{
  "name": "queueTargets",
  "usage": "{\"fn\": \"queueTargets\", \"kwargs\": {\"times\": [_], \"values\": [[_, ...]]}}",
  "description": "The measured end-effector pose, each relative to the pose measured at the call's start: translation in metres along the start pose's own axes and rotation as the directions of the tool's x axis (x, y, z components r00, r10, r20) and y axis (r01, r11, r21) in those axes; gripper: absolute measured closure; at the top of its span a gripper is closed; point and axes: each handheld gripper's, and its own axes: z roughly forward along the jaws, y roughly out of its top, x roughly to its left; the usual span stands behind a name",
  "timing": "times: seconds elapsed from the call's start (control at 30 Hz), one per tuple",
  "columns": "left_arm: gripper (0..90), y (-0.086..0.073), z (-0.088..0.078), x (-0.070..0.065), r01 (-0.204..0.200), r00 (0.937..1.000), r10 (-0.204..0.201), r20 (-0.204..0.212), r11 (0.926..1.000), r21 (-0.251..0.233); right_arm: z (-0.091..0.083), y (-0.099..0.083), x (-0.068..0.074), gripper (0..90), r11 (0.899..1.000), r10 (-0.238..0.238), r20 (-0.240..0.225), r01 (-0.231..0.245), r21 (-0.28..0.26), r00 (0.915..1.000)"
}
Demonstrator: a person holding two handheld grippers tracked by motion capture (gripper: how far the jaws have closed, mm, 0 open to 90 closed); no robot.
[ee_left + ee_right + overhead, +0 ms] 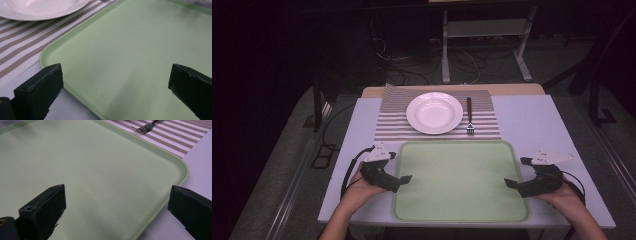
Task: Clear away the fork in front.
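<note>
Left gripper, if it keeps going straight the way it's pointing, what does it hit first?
Probably the green tray: the left gripper points its open jaws across the tray's bare surface. Its height above the tray is unclear, so it might skim over.

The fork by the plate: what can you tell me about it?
The fork looks like shiny metal at the tines with a dark, brownish handle. It lies flat on the striped placemat, just right of the white plate and apart from it. Its tines point toward the person and the green tray, stopping short of its far rim; its handle points away. Neither gripper touches it.
</note>
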Motion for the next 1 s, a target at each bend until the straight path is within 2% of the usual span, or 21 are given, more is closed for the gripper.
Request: {"fn": "queueTargets", "kwargs": {"times": [0.23, 0.67, 1.0], "values": [[0.0, -0.002, 0.000, -0.001, 0.001, 1.0000, -0.001, 0.008, 1.0000, 0.003, 0.000, 0.001, 0.000, 2.0, 1.000, 0.007, 0.009, -0.007, 0.002, 0.9999], [0.0, -0.004, 0.001, -0.002, 0.010, 0.9997, -0.010, 0.024, 0.9999, -0.005, 0.010, 0.014, 0.000, 2.2, 0.999, 0.015, 0.034, -0.016, 0.027, 0.9993], [0.0, -0.004, 0.000, -0.001, 0.019, 0.9995, -0.018, 0.026, 0.9998, -0.012, 0.015, 0.022, -0.003, 2.3, 0.999, 0.020, 0.037, -0.021, 0.027, 0.9991]]}}
